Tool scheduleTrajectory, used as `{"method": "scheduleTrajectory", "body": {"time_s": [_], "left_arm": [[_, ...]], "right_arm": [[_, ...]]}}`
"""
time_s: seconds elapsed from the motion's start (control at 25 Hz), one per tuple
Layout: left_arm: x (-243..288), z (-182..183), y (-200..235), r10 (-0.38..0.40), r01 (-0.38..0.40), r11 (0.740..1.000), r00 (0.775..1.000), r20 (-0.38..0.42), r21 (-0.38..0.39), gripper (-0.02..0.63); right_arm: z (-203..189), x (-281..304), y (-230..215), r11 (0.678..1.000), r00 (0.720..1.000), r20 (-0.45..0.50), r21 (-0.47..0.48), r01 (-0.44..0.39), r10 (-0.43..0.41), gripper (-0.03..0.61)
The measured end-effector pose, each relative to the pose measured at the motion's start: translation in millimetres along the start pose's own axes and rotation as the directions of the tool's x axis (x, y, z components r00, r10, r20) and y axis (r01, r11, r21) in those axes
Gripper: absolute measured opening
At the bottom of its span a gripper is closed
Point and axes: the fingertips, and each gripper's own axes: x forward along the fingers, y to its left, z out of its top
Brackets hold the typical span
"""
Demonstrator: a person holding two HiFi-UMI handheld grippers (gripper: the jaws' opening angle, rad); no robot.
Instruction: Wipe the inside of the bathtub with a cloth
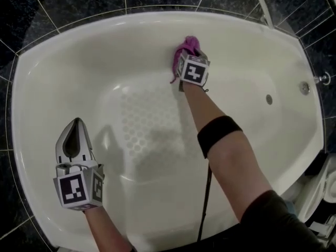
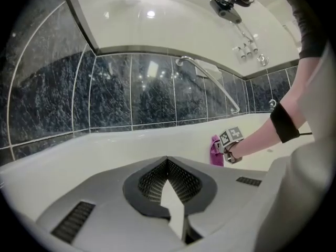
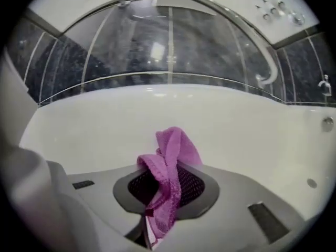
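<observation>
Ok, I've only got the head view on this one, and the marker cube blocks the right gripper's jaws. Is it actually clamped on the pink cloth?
Observer: Yes. In the right gripper view, the right gripper has its jaws shut on the pink cloth, which bunches between them and pokes out past the tips.
Operator: And the left, holding anything?
Observer: No. The left gripper view shows the left gripper with its jaws together and nothing between them.

White bathtub (image 1: 63,62), empty and dry-looking, dimpled anti-slip patch (image 1: 147,119) on the floor, drain (image 1: 269,99) at the right end, round fitting (image 1: 304,87) on the wall above it, pink cloth (image 1: 187,47) at the far inner wall, dark tiles (image 1: 31,14) around the rim
</observation>
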Motion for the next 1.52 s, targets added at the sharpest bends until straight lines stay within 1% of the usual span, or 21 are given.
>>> {"method": "scheduleTrajectory", "body": {"time_s": [0.04, 0.12, 0.2, 0.32, 0.4, 0.52, 0.64, 0.76, 0.88, 1.0, 1.08, 1.16, 1.24, 1.36, 1.44, 1.52], "left_arm": [[1.1, -2.2, -4.2, -0.013, 0.014, 1.0, 1.0, -0.014, 0.023, 0.0], [3.1, -2.4, -12.1, -0.033, 0.034, 0.998, 0.999, -0.018, 0.06, 0.0], [5.2, 3.9, -18.0, -0.046, 0.045, 0.997, 0.999, 0.017, 0.07, 0.0], [6.1, 10.0, -22.2, -0.056, 0.053, 0.996, 0.998, 0.04, 0.068, 0.0], [6.5, 10.4, -23.6, -0.059, 0.056, 0.996, 0.998, 0.037, 0.069, 0.0], [7.6, 9.8, -22.6, -0.061, 0.058, 0.996, 0.997, 0.036, 0.073, 0.0], [9.1, 7.8, -18.7, -0.056, 0.053, 0.996, 0.998, 0.032, 0.074, 0.0], [8.7, 10.2, -20.1, -0.06, 0.056, 0.995, 0.998, 0.036, 0.083, 0.0], [9.2, 12.2, -20.7, -0.057, 0.052, 0.993, 0.998, 0.041, 0.106, 0.0], [8.1, 10.9, -14.8, -0.045, 0.042, 0.996, 0.998, 0.039, 0.085, 0.0], [6.9, 9.4, -12.3, -0.038, 0.035, 0.997, 0.999, 0.037, 0.073, 0.0], [6.4, 11.2, -11.7, -0.036, 0.033, 0.997, 0.998, 0.045, 0.072, 0.0], [5.6, 13.2, -11.1, -0.033, 0.03, 0.997, 0.998, 0.05, 0.068, 0.0], [4.9, 16.1, -10.8, -0.024, 0.023, 0.999, 0.999, 0.047, 0.031, 0.0], [3.5, 17.4, -6.8, -0.023, 0.02, 0.999, 0.998, 0.06, 0.047, 0.0], [1.8, 19.1, -4.4, -0.022, 0.018, 0.998, 0.998, 0.067, 0.054, 0.0]], "right_arm": [[-9.3, 0.4, -30.8, 0.998, 0.999, -0.013, 0.027, 0.052, -0.051, 0.087], [-23.1, -2.9, -81.5, 0.99, 0.991, -0.032, 0.046, 0.13, -0.129, 0.089], [-33.0, -6.5, -118.7, 0.982, 0.983, -0.045, 0.056, 0.182, -0.179, 0.089], [-38.3, -2.3, -146.7, 0.977, 0.978, -0.038, 0.057, 0.206, -0.204, 0.089], [-35.1, 7.1, -143.2, 0.983, 0.984, -0.022, 0.035, 0.179, -0.179, 0.091], [-32.5, 19.9, -111.1, 0.993, 0.993, -0.01, 0.009, 0.115, -0.115, 0.091], [-35.0, 21.5, -89.0, 0.993, 0.993, -0.016, 0.027, 0.117, -0.117, 0.089], [-28.1, 18.7, -50.6, 0.997, 0.997, -0.004, -0.006, 0.071, -0.071, 0.089], [-18.4, 14.4, -1.5, 0.999, 1.0, 0.008, -0.033, 0.008, -0.008, 0.087], [-14.1, 7.8, 61.3, 0.994, 0.997, 0.013, -0.072, -0.081, 0.082, 0.089], [-13.2, 2.7, 105.1, 0.984, 0.989, 0.013, -0.103, -0.143, 0.145, 0.089], [-8.4, -5.5, 153.6, 0.964, 0.974, 0.02, -0.144, -0.222, 0.228, 0.089], [-0.2, -15.2, 206.8, 0.933, 0.948, 0.034, -0.19, -0.306, 0.317, 0.089], [-5.4, -21.1, 260.6, 0.902, 0.924, 0.022, -0.225, -0.368, 0.382, 0.089], [-15.3, -23.9, 294.0, 0.864, 0.898, -0.003, -0.273, -0.423, 0.439, 0.089], [-26.8, -25.7, 332.0, 0.816, 0.863, -0.032, -0.31, -0.488, 0.505, 0.089]]}}
